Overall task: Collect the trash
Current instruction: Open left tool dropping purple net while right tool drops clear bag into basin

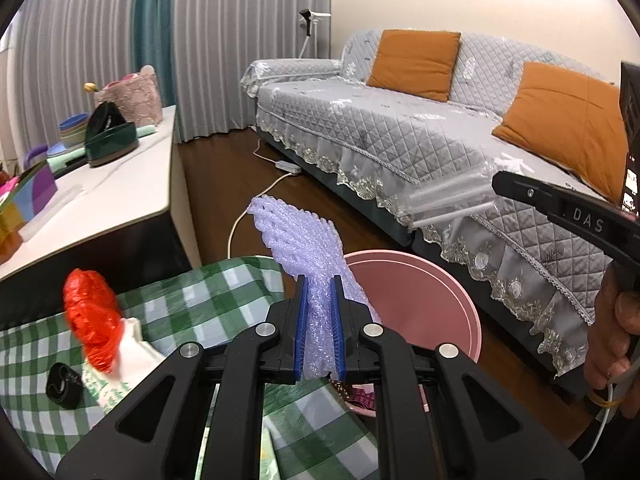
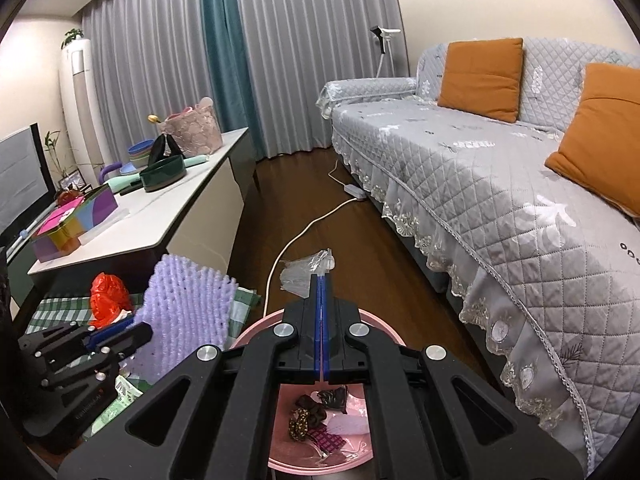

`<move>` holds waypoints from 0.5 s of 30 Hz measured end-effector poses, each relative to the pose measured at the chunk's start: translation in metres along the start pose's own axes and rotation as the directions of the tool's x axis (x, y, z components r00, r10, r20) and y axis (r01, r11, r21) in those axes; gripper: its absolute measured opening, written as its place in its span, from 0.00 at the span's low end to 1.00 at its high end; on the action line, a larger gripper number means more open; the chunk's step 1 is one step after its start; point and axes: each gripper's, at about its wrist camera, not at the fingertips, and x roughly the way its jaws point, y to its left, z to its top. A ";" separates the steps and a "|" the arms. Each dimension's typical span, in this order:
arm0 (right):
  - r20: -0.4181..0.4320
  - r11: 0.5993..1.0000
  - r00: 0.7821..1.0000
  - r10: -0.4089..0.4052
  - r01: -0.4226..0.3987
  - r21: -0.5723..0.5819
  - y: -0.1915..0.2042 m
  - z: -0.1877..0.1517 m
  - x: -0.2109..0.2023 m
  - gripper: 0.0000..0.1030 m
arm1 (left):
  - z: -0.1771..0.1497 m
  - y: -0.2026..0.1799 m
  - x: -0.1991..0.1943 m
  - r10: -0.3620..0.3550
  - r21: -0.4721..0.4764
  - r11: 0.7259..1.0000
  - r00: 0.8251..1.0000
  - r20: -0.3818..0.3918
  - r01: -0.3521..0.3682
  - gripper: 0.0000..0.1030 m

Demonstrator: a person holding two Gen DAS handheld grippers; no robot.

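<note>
My left gripper (image 1: 320, 280) is shut on a lilac foam net sleeve (image 1: 296, 236), which sticks up past the fingertips at the edge of the pink bin (image 1: 420, 300). In the right wrist view the same foam net (image 2: 188, 304) hangs to the left of the pink bin (image 2: 256, 332), held by the left gripper (image 2: 116, 330). My right gripper (image 2: 322, 280) is shut on a clear crumpled plastic wrapper (image 2: 304, 274), above the bin's far rim. The left wrist view shows that wrapper (image 1: 452, 200) with the right gripper (image 1: 498, 180) holding it. Dark scraps (image 2: 320, 404) lie in the bin.
A red crumpled bag (image 1: 92, 320), a white packet and a black cap (image 1: 62, 384) lie on the green checked cloth (image 1: 192, 312). A white table (image 1: 120, 200) with boxes and bowls stands left. The grey-covered sofa (image 2: 480, 168) runs along the right; a white cable (image 2: 304, 232) crosses the wooden floor.
</note>
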 end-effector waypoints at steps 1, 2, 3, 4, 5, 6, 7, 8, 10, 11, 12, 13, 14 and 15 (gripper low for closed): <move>-0.003 1.000 1.000 -0.004 0.004 0.001 -0.001 0.000 0.002 0.01 | 0.000 0.000 0.003 -0.004 0.001 1.000 1.000 -0.005 0.004 0.11; -0.008 1.000 1.000 -0.018 0.018 -0.001 -0.001 -0.001 0.004 0.01 | 0.000 -0.001 0.006 -0.009 0.002 1.000 1.000 -0.011 0.009 0.11; -0.012 1.000 0.999 -0.030 0.030 -0.002 -0.002 -0.001 0.005 0.02 | 0.001 -0.002 0.010 -0.019 0.000 1.000 1.000 -0.017 0.019 0.11; -0.015 0.999 0.999 -0.047 0.047 0.001 -0.003 -0.002 0.006 0.05 | 0.001 -0.003 0.014 -0.038 -0.005 0.999 0.999 -0.029 0.037 0.12; -0.024 0.999 0.999 -0.046 0.046 0.010 -0.005 -0.002 0.008 0.05 | 0.000 -0.004 0.019 -0.051 -0.009 0.999 0.998 -0.042 0.050 0.19; -0.035 0.999 0.999 -0.041 0.042 0.019 -0.007 -0.003 0.011 0.06 | 0.000 -0.005 0.024 -0.063 -0.011 0.998 0.996 -0.060 0.062 0.25; -0.042 0.999 0.998 -0.040 0.041 0.025 -0.009 -0.004 0.013 0.11 | -0.001 -0.005 0.027 -0.063 -0.012 0.998 0.996 -0.066 0.063 0.34; -0.043 0.999 0.998 -0.045 0.046 0.025 -0.009 -0.004 0.013 0.21 | -0.003 -0.004 0.028 -0.063 -0.015 0.998 0.996 -0.067 0.062 0.34; -0.037 0.998 0.998 -0.053 0.054 0.021 -0.008 -0.004 0.012 0.32 | -0.005 -0.001 0.027 -0.067 -0.030 0.997 0.995 -0.068 0.066 0.34; -0.035 0.998 0.998 -0.051 0.052 0.019 -0.008 -0.004 0.012 0.33 | -0.006 0.000 0.025 -0.069 -0.038 0.997 0.995 -0.068 0.066 0.34; -0.034 0.999 0.998 -0.051 0.051 0.018 -0.007 -0.003 0.012 0.33 | -0.007 0.003 0.023 -0.068 -0.044 0.997 0.995 -0.067 0.065 0.34; -0.032 0.999 0.998 -0.049 0.049 0.016 -0.006 -0.003 0.012 0.34 | -0.008 0.005 0.020 -0.066 -0.050 0.997 0.996 -0.064 0.063 0.34; -0.029 0.999 0.999 -0.043 0.043 0.016 -0.004 -0.003 0.011 0.34 | -0.009 0.007 0.017 -0.063 -0.052 0.997 0.996 -0.062 0.060 0.34; -0.027 0.999 0.999 -0.037 0.037 0.013 -0.002 -0.003 0.010 0.34 | -0.010 0.010 0.014 -0.059 -0.055 0.997 0.997 -0.059 0.056 0.34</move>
